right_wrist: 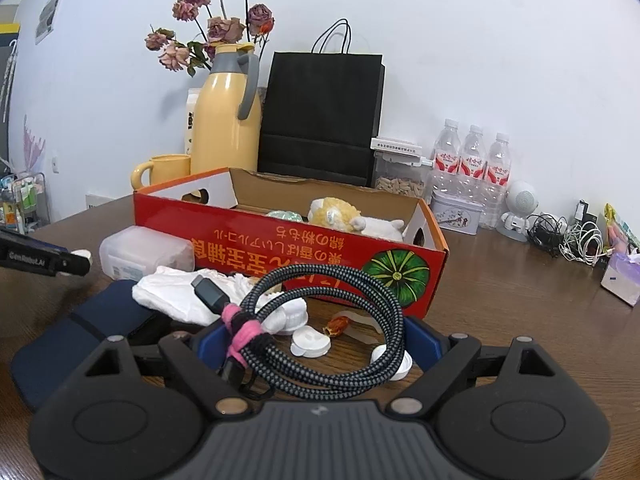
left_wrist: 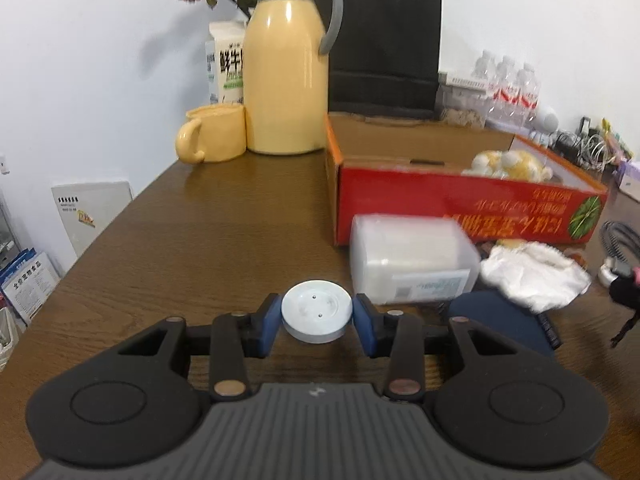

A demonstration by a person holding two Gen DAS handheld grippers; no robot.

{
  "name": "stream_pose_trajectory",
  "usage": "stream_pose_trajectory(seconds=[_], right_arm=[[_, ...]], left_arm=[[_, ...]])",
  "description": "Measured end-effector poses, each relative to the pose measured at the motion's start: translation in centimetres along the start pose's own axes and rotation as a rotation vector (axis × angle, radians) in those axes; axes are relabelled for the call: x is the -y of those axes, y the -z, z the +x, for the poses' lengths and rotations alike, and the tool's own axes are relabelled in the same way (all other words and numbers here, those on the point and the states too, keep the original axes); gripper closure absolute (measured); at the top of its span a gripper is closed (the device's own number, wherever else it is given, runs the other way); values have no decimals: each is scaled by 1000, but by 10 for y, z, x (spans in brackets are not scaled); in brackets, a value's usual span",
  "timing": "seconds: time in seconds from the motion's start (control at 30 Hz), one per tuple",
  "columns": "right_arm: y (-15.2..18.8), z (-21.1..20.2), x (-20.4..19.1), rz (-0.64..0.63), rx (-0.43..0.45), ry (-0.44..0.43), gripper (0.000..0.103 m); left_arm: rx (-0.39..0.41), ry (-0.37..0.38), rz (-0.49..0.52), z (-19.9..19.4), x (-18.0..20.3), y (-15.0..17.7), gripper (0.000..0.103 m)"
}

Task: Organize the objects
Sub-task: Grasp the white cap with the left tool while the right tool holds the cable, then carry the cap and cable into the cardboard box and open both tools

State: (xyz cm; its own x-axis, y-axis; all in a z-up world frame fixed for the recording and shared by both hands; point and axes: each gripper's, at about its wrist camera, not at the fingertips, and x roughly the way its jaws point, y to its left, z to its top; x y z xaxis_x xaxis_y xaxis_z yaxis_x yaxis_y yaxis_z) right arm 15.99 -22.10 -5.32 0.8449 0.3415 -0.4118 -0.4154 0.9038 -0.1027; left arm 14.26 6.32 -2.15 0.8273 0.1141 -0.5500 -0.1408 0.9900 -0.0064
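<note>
Between the blue pads of the left gripper [left_wrist: 317, 320], a white round cap [left_wrist: 317, 311] is clamped just above the tabletop [left_wrist: 200, 240]. A coiled braided cable [right_wrist: 328, 332] is held in the wide-spread right gripper [right_wrist: 316, 344]. Beyond both, a red cardboard box [right_wrist: 320, 248] is seen, already holding a plush toy [right_wrist: 352, 216]. More caps [right_wrist: 310, 342], a tissue [right_wrist: 180, 296] and a plastic container [right_wrist: 144, 254] are still left outside, so the sorting is judged partly done.

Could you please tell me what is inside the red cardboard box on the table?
Inside the red box lie a yellow and white plush toy and something pale green beside it. The near wall hides the box floor, so anything lower cannot be seen.
</note>
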Motion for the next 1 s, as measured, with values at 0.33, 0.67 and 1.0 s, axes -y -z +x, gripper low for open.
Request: stream_pose_trajectory(seconds=[0.33, 0.67, 1.0], right_arm=[[-44, 11, -6, -37, 66, -33, 15], [-101, 82, -15, -52, 38, -29, 15], [-131, 163, -20, -44, -28, -46, 15]], left_arm=[[112, 58, 21, -13, 27, -46, 63], [167, 94, 0, 24, 50, -103, 63], [153, 96, -43, 86, 55, -143, 63]])
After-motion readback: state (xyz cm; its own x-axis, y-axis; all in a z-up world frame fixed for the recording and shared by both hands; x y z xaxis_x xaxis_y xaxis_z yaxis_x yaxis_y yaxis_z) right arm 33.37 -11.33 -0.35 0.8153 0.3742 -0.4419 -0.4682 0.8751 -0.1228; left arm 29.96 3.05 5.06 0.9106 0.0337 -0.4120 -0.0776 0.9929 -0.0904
